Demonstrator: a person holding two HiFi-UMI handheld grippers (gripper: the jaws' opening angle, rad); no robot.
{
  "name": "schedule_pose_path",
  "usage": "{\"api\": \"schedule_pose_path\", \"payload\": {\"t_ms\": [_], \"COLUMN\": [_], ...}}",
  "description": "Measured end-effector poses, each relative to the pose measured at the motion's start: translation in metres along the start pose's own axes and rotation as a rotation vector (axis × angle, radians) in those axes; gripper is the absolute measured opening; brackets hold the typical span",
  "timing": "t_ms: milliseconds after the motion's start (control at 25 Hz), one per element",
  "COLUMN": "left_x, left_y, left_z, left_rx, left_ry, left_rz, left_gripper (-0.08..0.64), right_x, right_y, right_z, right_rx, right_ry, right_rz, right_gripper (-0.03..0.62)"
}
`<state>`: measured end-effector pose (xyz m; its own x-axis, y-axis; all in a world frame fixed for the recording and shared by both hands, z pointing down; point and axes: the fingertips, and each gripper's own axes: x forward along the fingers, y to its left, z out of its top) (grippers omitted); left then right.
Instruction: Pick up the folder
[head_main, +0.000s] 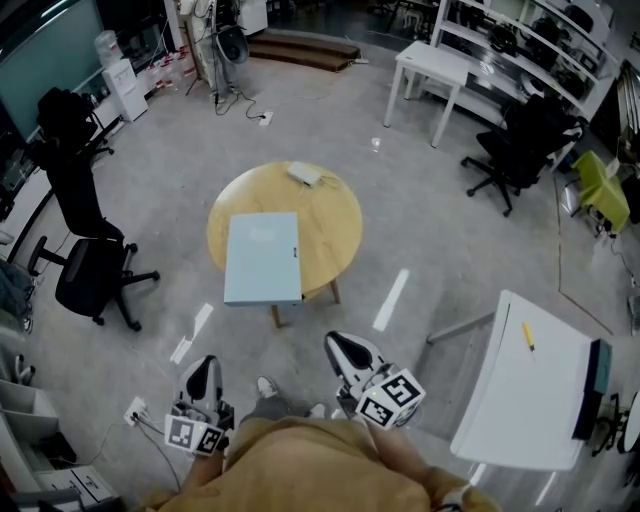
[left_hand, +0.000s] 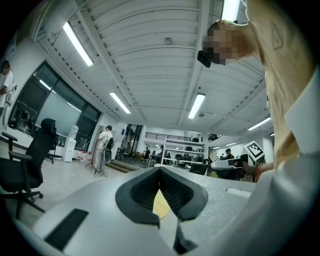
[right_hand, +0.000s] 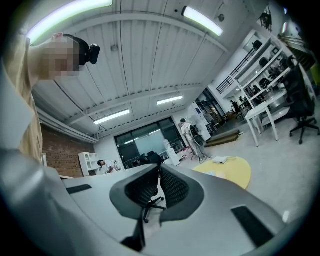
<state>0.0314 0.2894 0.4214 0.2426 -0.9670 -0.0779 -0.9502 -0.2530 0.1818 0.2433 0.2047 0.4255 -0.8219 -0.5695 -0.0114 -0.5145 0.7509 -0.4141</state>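
While we stand short of the round wooden table (head_main: 335, 215), the pale blue folder (head_main: 263, 258) lies flat on its near left part, reaching past the rim toward us. Our left gripper (head_main: 204, 368) and right gripper (head_main: 343, 348) hover well clear of the table, both with jaws pressed together, empty. At the table's far edge sits a small white box (head_main: 304, 173).

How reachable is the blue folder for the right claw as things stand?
Probably not yet: the right claw, shut, sits near the person, with floor between it and the folder on the round table. Nothing blocks the way.
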Motion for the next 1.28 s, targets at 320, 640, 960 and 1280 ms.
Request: {"api": "schedule_pose_path", "payload": {"t_ms": [320,640,960,1280], "left_x": [0.033,0.097,0.154,0.195], "left_y": [0.049,0.136,0.232,0.32], "left_z": [-0.012,-0.014,-0.03,-0.033], "left_rx": [-0.04,-0.084,-0.118,-0.184], "left_ry": [0.019,0.04,0.106,0.095], "left_rz": [0.002,-0.008,-0.025,-0.111], "left_gripper": [0.003,0.003,0.003,0.003], "right_x": [0.054,0.149,0.242,0.34], "right_y": [-0.013,-0.029,-0.047,-0.049], "right_z": [-0.014,-0.03,-0.04,-0.051], "right_rx": [0.006,0.047,0.055,0.082], "right_ry": [0.057,0.151,0.199,0.225], "right_rz": [-0.001,0.004,-0.032,-0.074], "right_gripper": [-0.005,-0.005,-0.005,-0.005]}}
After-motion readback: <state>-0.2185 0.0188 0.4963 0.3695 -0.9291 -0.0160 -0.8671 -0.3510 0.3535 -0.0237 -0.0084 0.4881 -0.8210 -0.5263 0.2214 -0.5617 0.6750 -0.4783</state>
